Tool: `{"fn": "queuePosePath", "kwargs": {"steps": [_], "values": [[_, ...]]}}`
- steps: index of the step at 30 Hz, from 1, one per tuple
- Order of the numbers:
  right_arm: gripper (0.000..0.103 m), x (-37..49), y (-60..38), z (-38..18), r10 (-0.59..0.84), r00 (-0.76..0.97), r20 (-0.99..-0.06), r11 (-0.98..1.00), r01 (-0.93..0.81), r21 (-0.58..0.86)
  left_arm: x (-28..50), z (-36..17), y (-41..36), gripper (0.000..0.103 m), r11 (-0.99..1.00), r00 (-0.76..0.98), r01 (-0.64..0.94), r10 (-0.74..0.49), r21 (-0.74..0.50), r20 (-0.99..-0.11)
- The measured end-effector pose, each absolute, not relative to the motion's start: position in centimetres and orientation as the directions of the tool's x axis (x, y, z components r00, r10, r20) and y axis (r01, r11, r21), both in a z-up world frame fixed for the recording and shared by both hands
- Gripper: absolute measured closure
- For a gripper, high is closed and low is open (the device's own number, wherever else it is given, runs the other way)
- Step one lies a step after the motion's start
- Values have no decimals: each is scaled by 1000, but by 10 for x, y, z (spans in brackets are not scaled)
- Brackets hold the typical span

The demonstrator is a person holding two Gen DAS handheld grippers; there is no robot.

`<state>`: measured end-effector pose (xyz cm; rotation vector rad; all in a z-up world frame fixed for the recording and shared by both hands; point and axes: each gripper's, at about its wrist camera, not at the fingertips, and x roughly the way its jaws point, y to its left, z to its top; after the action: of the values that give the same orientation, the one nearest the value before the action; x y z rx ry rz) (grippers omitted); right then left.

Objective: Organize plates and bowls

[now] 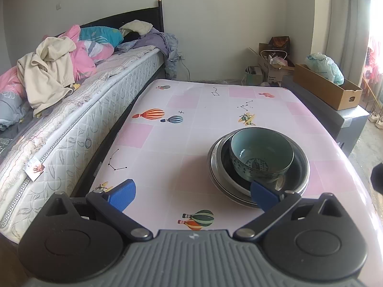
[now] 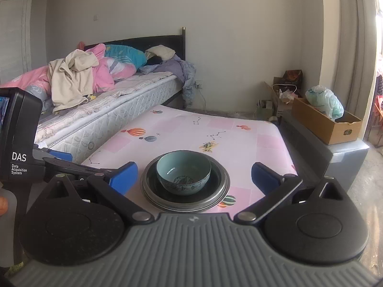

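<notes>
So, left wrist view: left hand-held gripper (image 1: 192, 195) sits low at the bottom of the frame, jaws spread wide, holding nothing. Its blue pads (image 1: 123, 195) are far apart; the right-side pad overlaps the near rim of the dish stack at center right, contact cannot be told. Teal bowl (image 1: 261, 154) stands upright inside a dark plate (image 1: 226, 157), which sits in a metal plate (image 1: 215, 174); a white rim shows under that at the near edge. Stack rests on the pink surface (image 1: 167, 143) printed with balloons and star lines. Bed (image 1: 71, 119) runs along the left of the frame, heaped with pink and cream bedding. Cardboard box (image 1: 328, 91) with a plastic bag (image 1: 325, 65) in it sits at upper right on a grey cabinet.

Right wrist view: right hand-held gripper (image 2: 194, 178) also at the bottom, jaws wide, empty. Same bowl (image 2: 183, 172) and plates (image 2: 153, 191) sit center frame between the two pads, apart from both. Left gripper body labelled DAS (image 2: 19, 138) shows at the left edge, its blue pad near the surface's (image 2: 239, 143) left side. Fingertip of a person (image 2: 2, 205) just visible at far left edge. Box (image 2: 328, 124) and bag at right, bed (image 2: 107, 119) at left center.
</notes>
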<state>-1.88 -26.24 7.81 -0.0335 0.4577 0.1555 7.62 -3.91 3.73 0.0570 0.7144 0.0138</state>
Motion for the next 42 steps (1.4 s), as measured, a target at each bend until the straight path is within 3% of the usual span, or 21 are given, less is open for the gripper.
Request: {"fn": "queuePosePath", "kwargs": {"steps": [8, 21, 42], "values": [[1, -22, -271, 80, 139, 900, -414, 990, -136, 36, 83, 35, -36, 0, 999, 712, -22, 47, 45, -700], [1, 2, -269, 44, 245, 782, -574, 966, -146, 213, 85, 24, -31, 0, 998, 652, -47, 68, 50, -755], [1, 38, -265, 6, 220, 658, -720, 972, -83, 221, 91, 12, -30, 0, 999, 584, -44, 46, 25, -811]]}}
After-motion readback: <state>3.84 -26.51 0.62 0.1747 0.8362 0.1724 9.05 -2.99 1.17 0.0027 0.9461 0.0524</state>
